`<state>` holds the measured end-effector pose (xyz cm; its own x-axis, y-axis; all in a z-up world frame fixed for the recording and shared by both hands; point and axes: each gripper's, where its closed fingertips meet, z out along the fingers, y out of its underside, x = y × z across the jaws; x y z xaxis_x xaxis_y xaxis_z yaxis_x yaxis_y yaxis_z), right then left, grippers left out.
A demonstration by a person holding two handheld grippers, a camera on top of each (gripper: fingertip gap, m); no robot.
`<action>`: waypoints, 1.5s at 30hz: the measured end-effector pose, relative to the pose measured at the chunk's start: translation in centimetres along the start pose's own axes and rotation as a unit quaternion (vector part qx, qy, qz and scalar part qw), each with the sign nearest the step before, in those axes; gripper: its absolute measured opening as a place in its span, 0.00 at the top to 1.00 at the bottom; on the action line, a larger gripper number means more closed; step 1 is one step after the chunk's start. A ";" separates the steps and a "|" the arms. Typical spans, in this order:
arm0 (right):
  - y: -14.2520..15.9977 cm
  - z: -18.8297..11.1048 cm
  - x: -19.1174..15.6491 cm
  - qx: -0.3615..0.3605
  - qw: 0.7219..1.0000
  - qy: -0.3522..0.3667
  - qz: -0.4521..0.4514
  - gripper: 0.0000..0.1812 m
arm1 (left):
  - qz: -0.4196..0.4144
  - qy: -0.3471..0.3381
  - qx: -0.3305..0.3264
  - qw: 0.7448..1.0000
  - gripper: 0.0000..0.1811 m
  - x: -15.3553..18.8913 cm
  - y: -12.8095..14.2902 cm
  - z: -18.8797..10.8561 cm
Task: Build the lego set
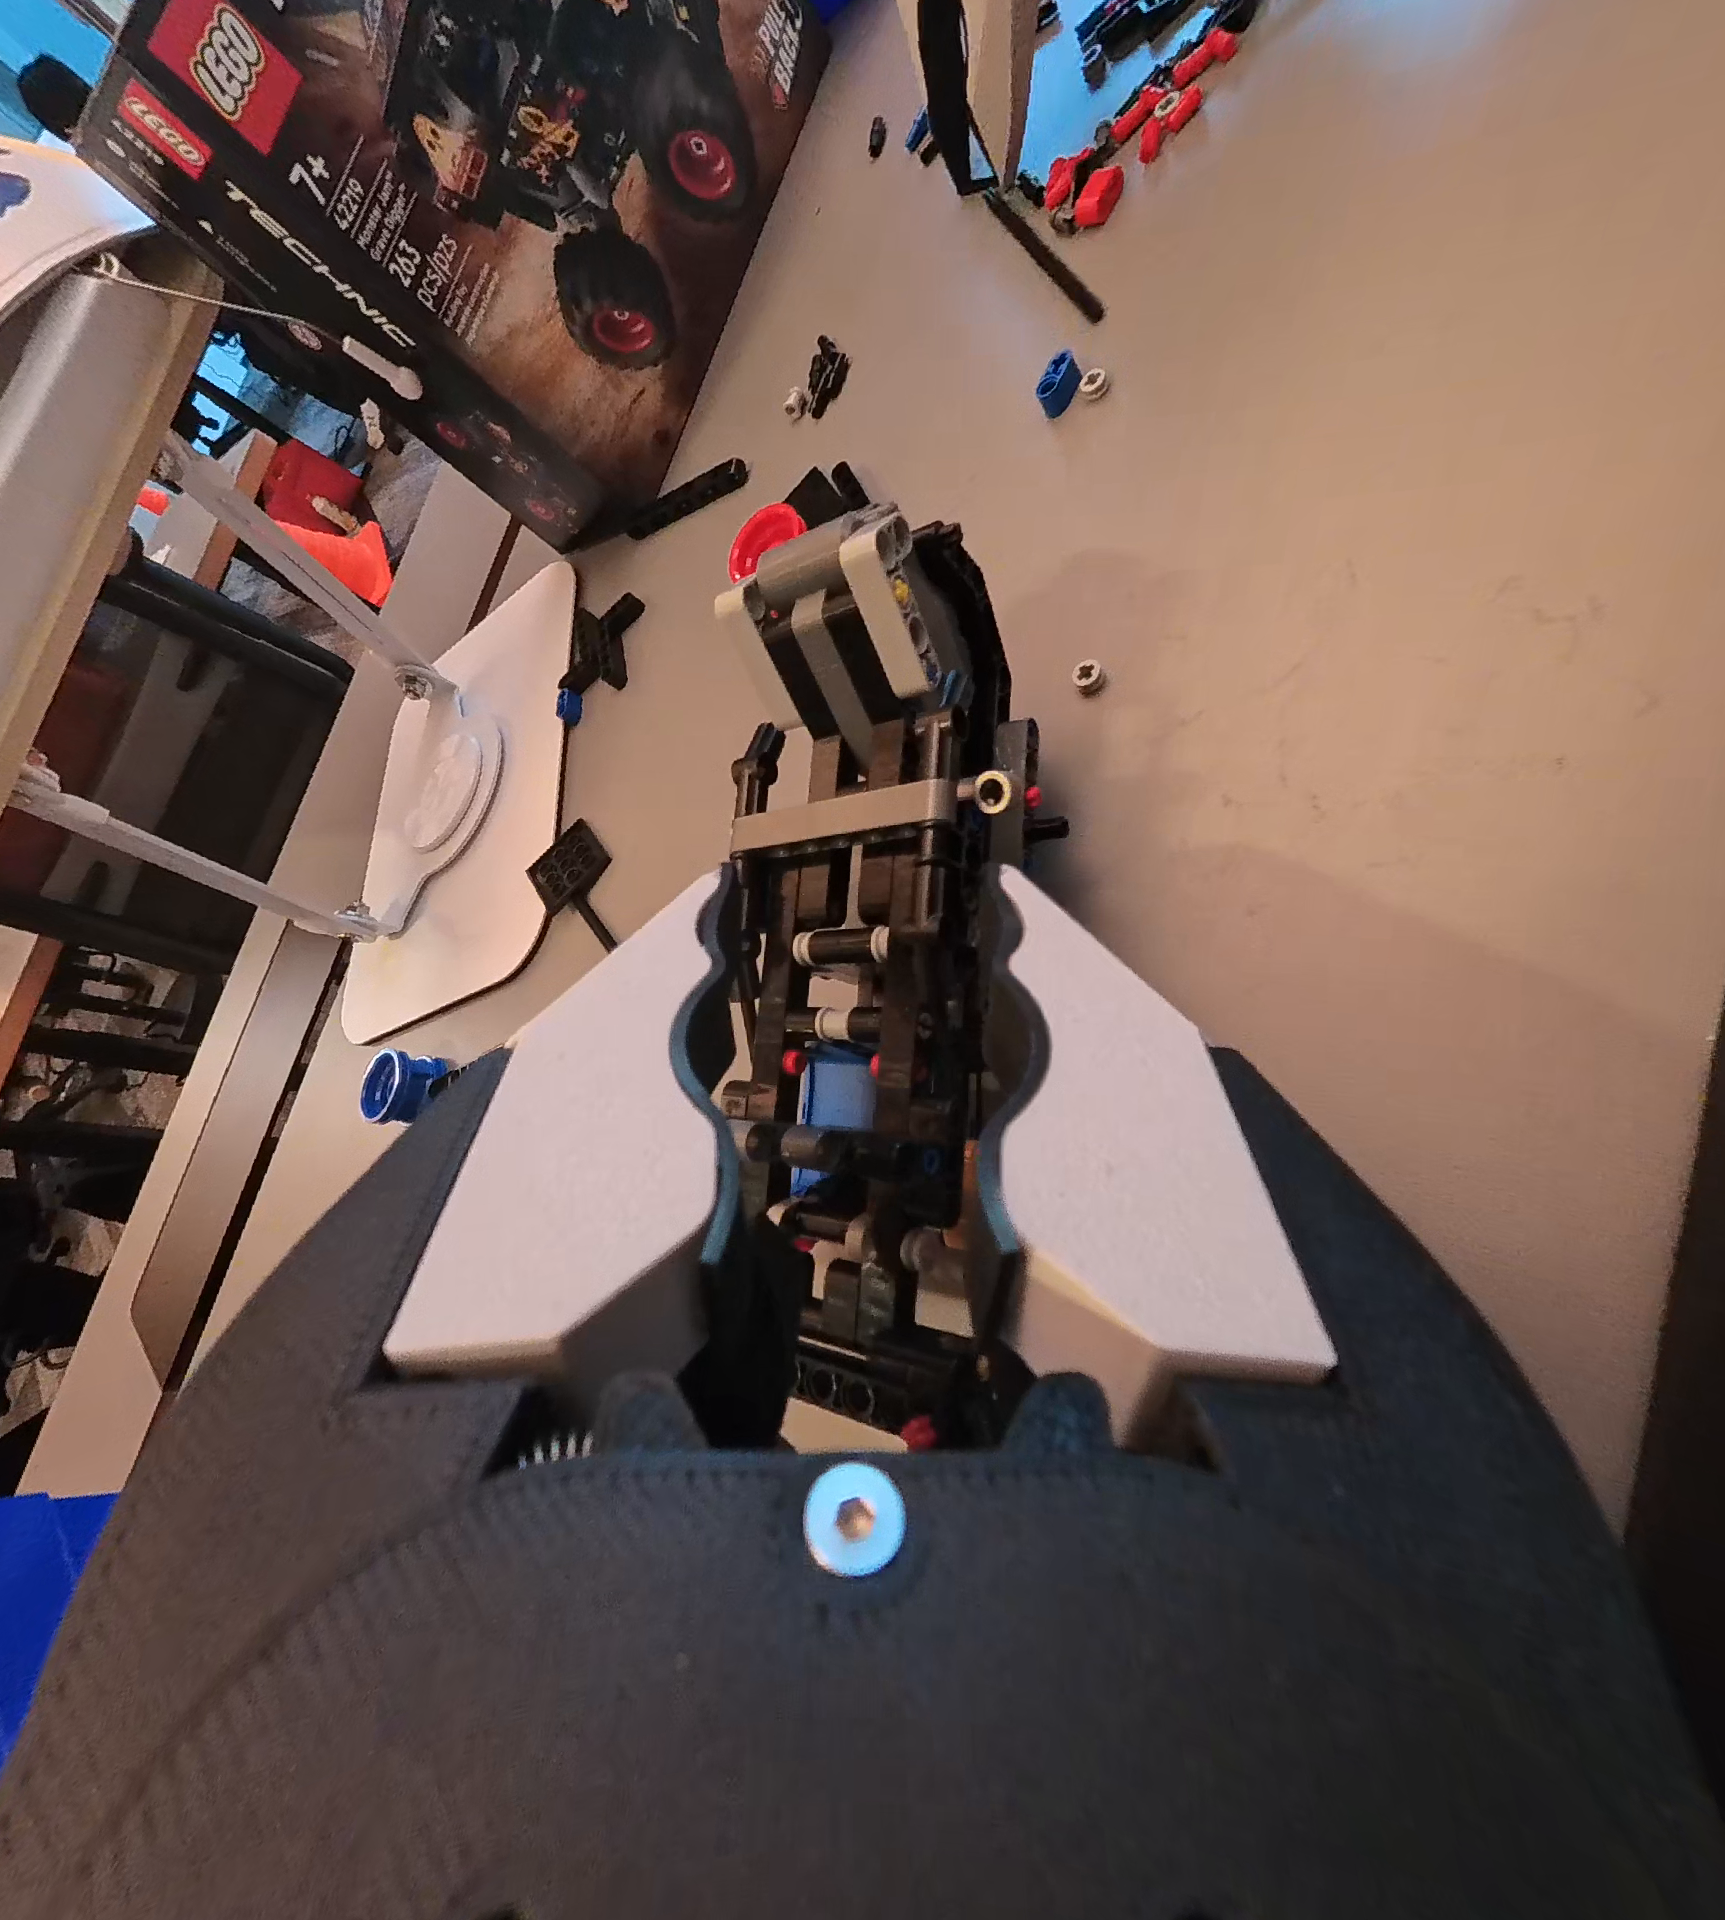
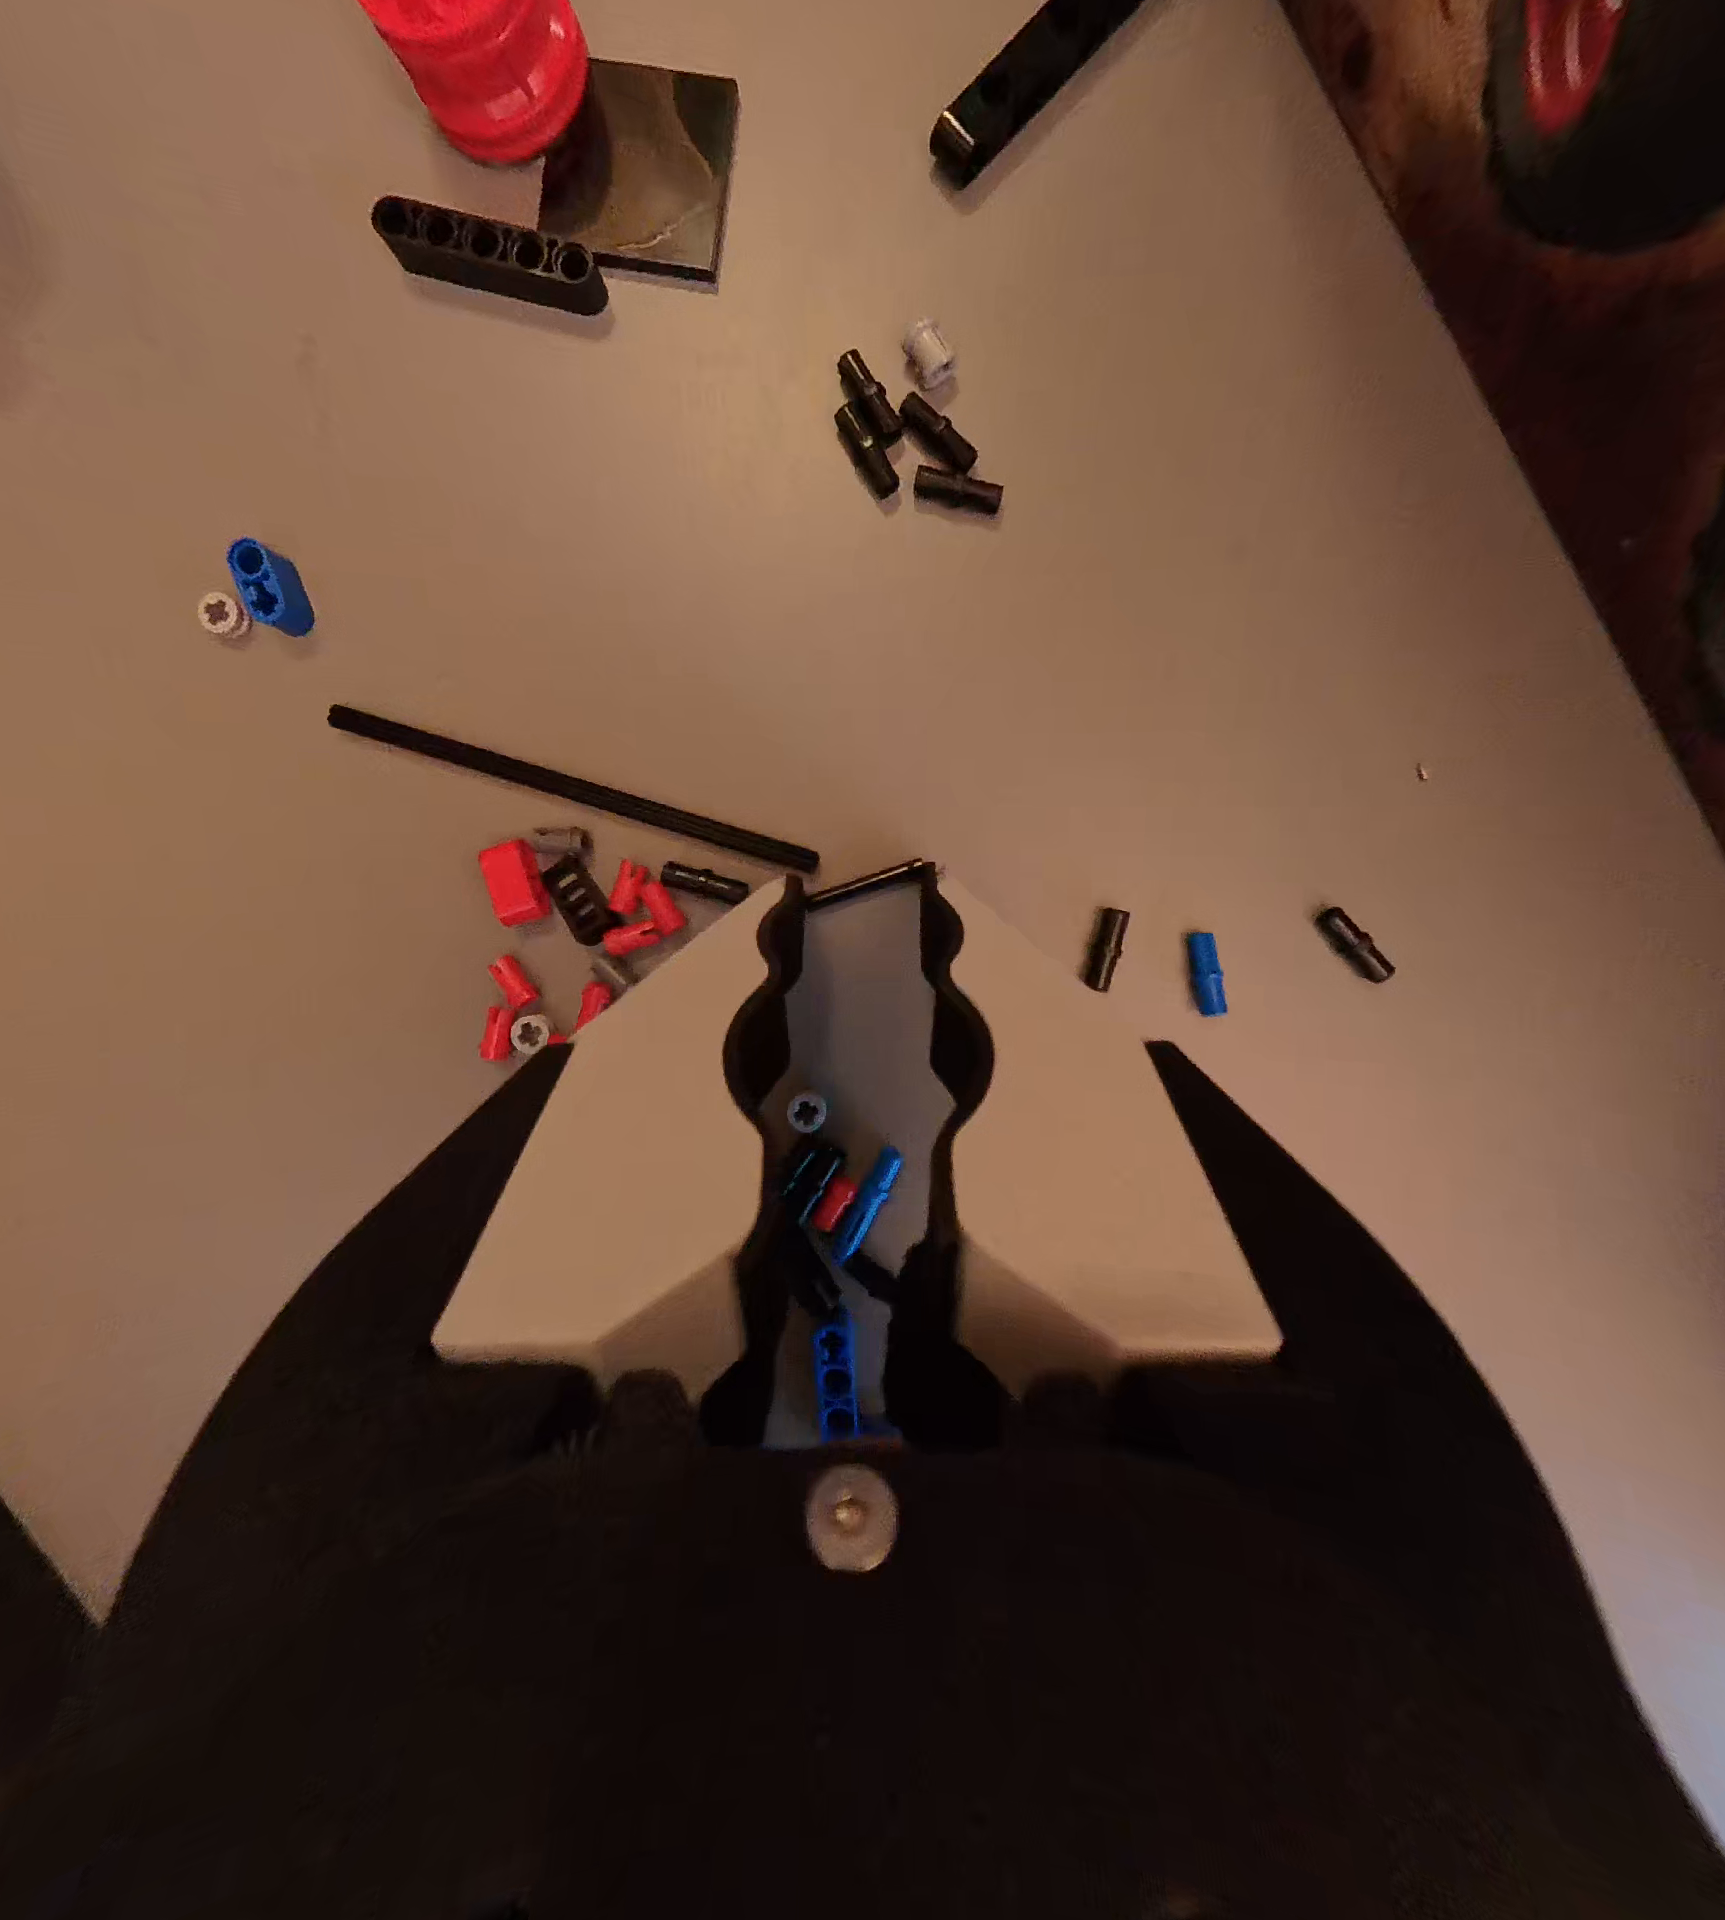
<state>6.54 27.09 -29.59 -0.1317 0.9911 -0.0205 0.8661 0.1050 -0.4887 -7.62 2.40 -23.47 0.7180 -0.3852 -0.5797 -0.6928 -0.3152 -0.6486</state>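
Observation:
My left gripper (image 1: 858, 883) is shut on a partly built black and grey Lego chassis (image 1: 868, 790). The chassis runs between the fingers and sticks out past the tips, above the table (image 1: 1357, 727). A grey and black block (image 1: 837, 623) sits at its far end. My right gripper (image 2: 863, 883) hovers over the table (image 2: 1149, 644) and is shut on a short black axle (image 2: 868, 881) held crosswise at the fingertips. Loose blue, red and black pins (image 2: 847, 1195) lie on the table and show through the gap between the fingers.
The set's box (image 1: 442, 208) stands at the table's far left, and also shows in the right wrist view (image 2: 1668, 416). Scattered parts: a long black axle (image 2: 567, 784), red pins (image 2: 577, 935), black pins (image 2: 910, 436), a blue connector (image 2: 271, 587), a black beam (image 2: 489, 255), a red hub (image 2: 484, 73). A white stand base (image 1: 463, 810) lies left. My right fingertips sit around 30 cm from my left ones.

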 end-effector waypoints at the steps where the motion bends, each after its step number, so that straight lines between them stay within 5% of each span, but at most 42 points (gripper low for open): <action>1: 0.0 0.0 0.0 0.001 1.000 -0.001 -0.002 0.89 | 0.000 0.001 0.000 1.000 0.76 0.0 0.0 0.0; 7: 0.1 0.0 -0.3 0.005 1.000 -0.005 -0.024 1.00 | 0.001 0.002 0.000 1.000 0.75 0.1 0.0 0.1; 19: -1.3 0.4 -0.9 0.002 0.994 -0.005 -0.106 0.93 | 0.000 -0.002 0.000 1.000 0.75 -0.1 -0.1 0.0; 45: -2.9 1.6 -2.0 0.001 0.984 -0.070 -0.164 1.00 | -0.004 -0.005 -0.002 1.000 0.73 -0.3 0.0 0.1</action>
<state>3.51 24.66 -29.52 -0.4690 0.8830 0.0178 0.7655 0.4165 -0.4904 -7.85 2.64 -23.38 0.7242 -0.3745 -0.5790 -0.6871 -0.3214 -0.6516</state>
